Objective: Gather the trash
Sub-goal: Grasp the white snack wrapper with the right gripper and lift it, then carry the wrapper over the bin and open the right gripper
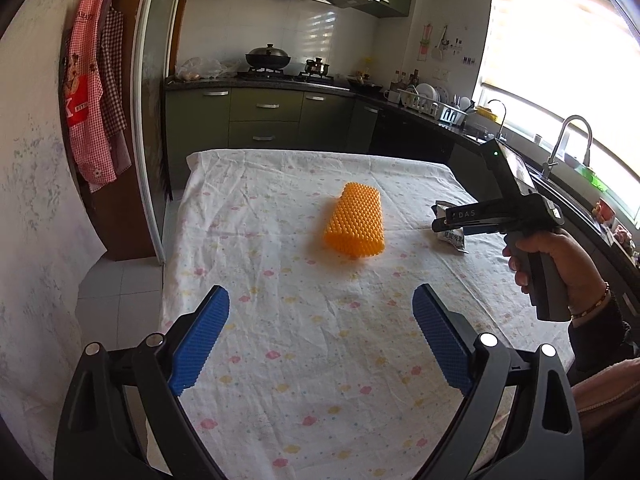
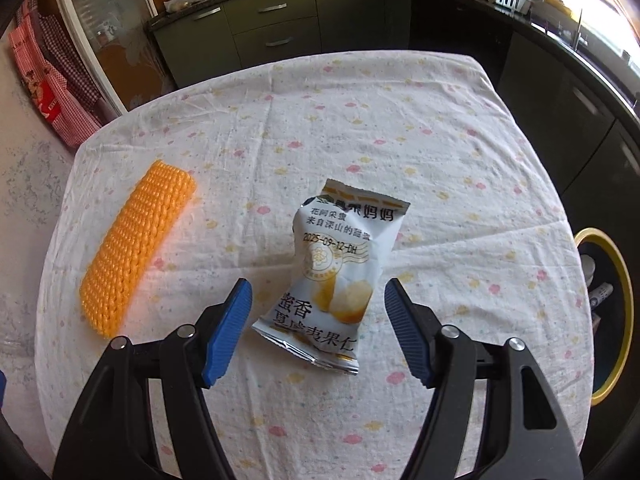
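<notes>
A crumpled white snack packet [image 2: 340, 272] lies on the flowered tablecloth [image 2: 360, 140]. My right gripper [image 2: 317, 286] hangs over it, open. The packet's near end sits between the blue pads [image 2: 228, 328], with a gap on each side. An orange foam net sleeve [image 2: 136, 248] lies to the left of it. In the left wrist view the orange sleeve [image 1: 356, 226] is at mid table, ahead of my open, empty left gripper [image 1: 322, 292]. Further right, a hand [image 1: 560, 260] holds the right gripper [image 1: 438, 218], which partly hides the packet [image 1: 452, 238].
A dark bin with a yellow rim [image 2: 620, 280] stands beside the table's right edge, with items inside. Green kitchen cabinets [image 1: 264, 120] and a sink counter with a faucet [image 1: 568, 140] run behind and to the right. Aprons [image 1: 96, 112] hang at the left.
</notes>
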`<state>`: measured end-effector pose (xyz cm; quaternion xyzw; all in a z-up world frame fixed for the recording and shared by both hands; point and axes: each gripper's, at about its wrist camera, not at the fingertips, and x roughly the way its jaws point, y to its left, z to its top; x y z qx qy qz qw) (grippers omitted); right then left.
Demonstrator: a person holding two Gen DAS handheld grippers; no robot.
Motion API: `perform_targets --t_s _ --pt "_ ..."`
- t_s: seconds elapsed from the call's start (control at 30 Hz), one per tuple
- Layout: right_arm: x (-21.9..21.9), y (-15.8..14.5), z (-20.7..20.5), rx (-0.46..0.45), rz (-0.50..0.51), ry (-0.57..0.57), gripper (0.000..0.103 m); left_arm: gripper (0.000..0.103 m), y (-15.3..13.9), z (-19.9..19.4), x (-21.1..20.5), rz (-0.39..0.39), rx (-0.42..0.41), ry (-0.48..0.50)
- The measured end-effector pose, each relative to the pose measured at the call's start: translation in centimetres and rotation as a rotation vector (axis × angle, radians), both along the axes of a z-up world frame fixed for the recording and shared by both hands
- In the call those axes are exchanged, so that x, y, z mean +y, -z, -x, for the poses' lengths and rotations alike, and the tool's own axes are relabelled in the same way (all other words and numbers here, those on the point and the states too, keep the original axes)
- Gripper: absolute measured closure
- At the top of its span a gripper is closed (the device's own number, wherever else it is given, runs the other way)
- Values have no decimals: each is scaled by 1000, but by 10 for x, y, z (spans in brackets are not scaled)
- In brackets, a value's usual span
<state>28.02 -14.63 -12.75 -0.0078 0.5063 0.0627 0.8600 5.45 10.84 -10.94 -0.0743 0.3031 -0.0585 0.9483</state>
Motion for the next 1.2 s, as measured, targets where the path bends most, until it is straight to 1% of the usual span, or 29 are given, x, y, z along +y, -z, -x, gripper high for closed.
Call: perform_targets --t_s 0.1,0.2,0.23,0.27,0.33,0.47,0.73,1.03,1.13,1.2 --pt "8 1 0 -10 33 0 38 11 0 1 2 5 -1 -4" --pt "10 6 -2 1 42 2 42 11 -1 3 2 2 0 -5" --pt "10 8 -2 4 44 3 46 11 -2 3 2 0 0 -6" --pt "10 11 -2 11 39 4 54 11 -2 3 2 -2 0 -6" --pt "9 11 -1 1 46 8 61 11 -2 3 1 -7 2 -4" --pt "5 8 3 -6 25 -1 65 11 -4 3 -4 -21 1 1" --pt "0 -20 32 -83 -5 -50 65 11 -13 4 -19 -49 -6 17" --pt "-15 -38 60 -118 -42 -92 65 11 -25 5 -48 -74 -6 61" --pt "-35 -42 70 -126 -57 -92 65 11 -28 5 -60 -84 -2 80" --pt "-57 -44 75 -132 -60 -68 65 11 -30 3 -70 -89 4 96"
